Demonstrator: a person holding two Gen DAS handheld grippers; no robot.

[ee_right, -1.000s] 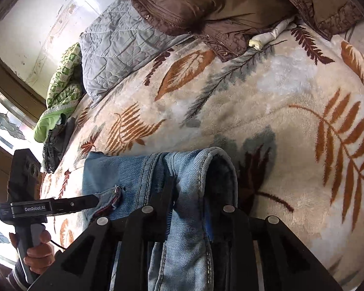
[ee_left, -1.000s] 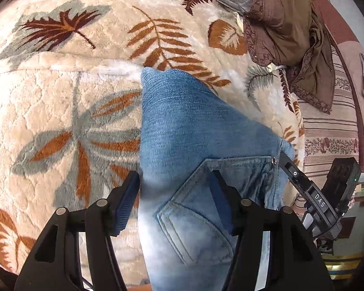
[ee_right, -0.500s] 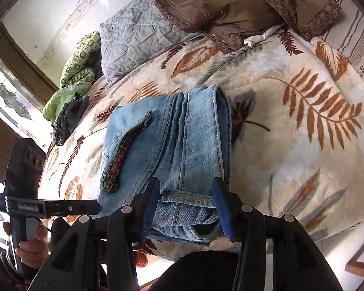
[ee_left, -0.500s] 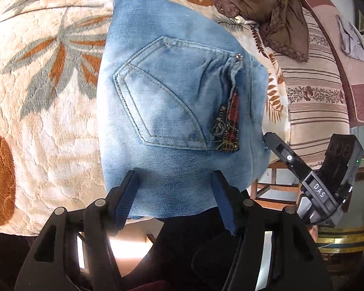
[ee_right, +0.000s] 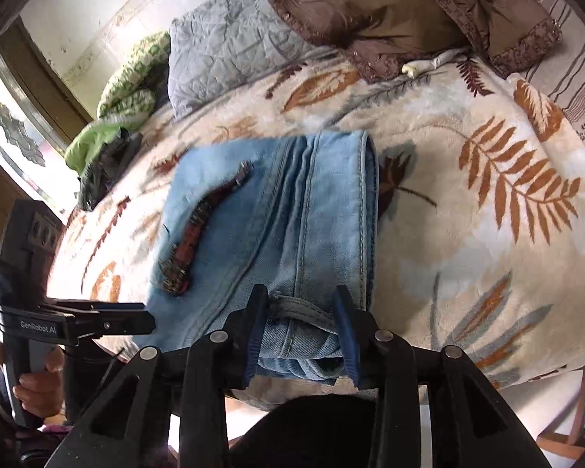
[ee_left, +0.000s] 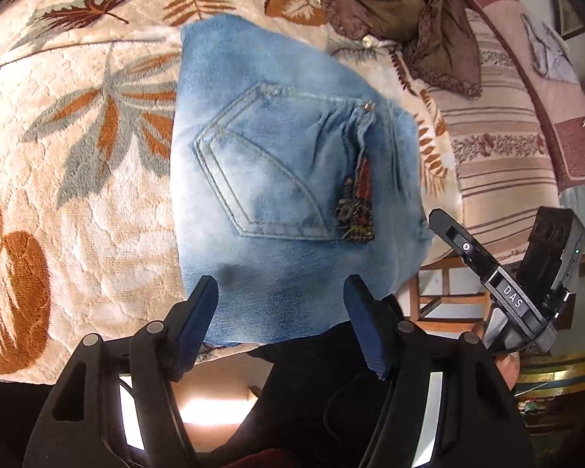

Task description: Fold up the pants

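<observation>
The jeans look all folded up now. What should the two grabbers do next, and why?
Probably lift both grippers away. The jeans already lie as a compact folded bundle on the leaf blanket. The left gripper is opening with nothing pinched. The right gripper straddles the thick near edge, jaws closing; it should let go so the fold stays put.

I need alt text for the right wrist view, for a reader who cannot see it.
Folded blue jeans lie on a leaf-patterned blanket, their near folded edge between the closing jaws of the right gripper. The left gripper hovers at the left edge, and pillows lie behind.
</observation>
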